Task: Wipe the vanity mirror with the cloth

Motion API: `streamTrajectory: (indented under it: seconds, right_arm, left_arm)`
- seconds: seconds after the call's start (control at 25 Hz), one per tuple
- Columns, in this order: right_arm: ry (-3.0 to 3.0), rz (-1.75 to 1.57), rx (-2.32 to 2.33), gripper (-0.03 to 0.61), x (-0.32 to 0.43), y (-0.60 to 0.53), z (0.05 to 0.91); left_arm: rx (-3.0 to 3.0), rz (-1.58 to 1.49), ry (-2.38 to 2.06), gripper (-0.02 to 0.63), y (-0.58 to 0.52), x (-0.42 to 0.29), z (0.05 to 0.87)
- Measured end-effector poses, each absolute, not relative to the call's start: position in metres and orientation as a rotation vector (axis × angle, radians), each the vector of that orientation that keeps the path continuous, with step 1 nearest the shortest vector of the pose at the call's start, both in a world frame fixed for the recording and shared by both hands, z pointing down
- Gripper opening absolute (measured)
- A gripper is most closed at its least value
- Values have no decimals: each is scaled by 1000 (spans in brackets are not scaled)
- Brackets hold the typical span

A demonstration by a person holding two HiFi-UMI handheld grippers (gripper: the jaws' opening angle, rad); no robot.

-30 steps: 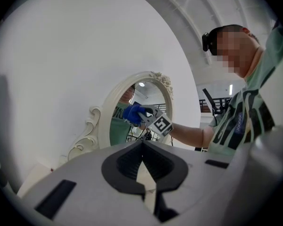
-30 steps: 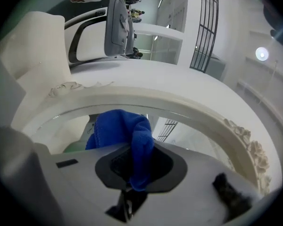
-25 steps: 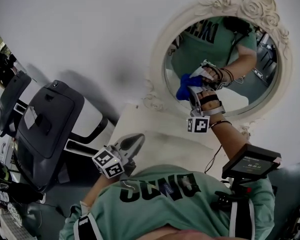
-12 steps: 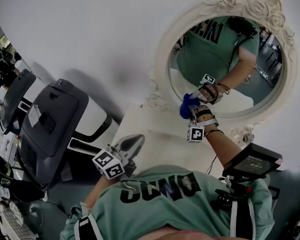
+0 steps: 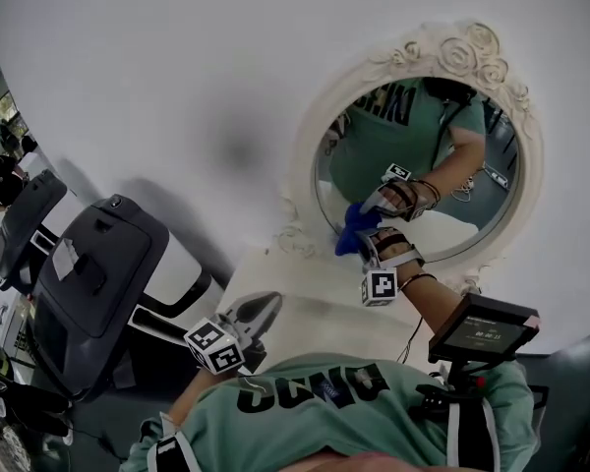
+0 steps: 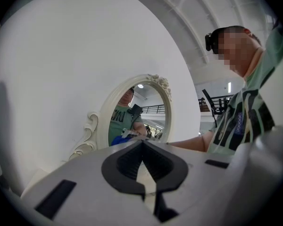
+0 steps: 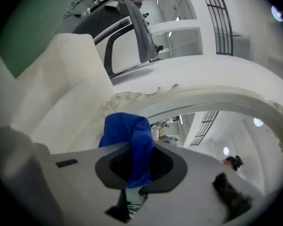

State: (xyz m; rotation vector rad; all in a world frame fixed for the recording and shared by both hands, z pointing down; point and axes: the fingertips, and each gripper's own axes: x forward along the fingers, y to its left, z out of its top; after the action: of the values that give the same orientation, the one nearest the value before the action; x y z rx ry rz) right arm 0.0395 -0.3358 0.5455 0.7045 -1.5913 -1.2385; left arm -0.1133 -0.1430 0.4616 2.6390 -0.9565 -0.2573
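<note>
The oval vanity mirror [image 5: 428,116] in an ornate white frame [image 5: 310,155] stands against the white wall. My right gripper [image 5: 362,240] is shut on a bunched blue cloth [image 5: 350,232], which is pressed at the glass's lower left edge, next to the frame. In the right gripper view the blue cloth [image 7: 132,138] sticks out between the shut jaws of the right gripper [image 7: 140,147], below the frame's rim [image 7: 212,98]. My left gripper [image 5: 271,299] hangs low over the white tabletop, shut and holding nothing. The left gripper [image 6: 142,144] points toward the mirror [image 6: 141,112].
The mirror rests on a white tabletop [image 5: 305,278]. A dark grey exercise machine [image 5: 88,273] stands to the left. A small screen on a mount [image 5: 482,327] sits at the person's right side. The green-shirted person is reflected in the glass.
My right gripper has carried the cloth down and left across the glass, from the mid-left area to the lower left rim. The left gripper has stayed where it was.
</note>
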Motion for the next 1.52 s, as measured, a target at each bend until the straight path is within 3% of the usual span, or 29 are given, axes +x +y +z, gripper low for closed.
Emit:
streamTrajectory:
  seconds: [0.36,0.64,1.16,1.52]
  right_arm:
    - [-1495,-1565,1128,49,50,-334,251]
    - [-1320,-1646,1323,49,72,-336,138]
    - [-1249,-1624,1363,48,78,-355,161]
    - [-1368,-1547,1197,49,60,-358,320]
  left_arm:
    - [2659,-285,-916,9,-147,-105,457]
    - [2659,-302,-921,9,-147,-112,457]
    - [2641,-265,-926,9,-145,-112,462]
    - [2616,-226,-930,9,-144,-109,469]
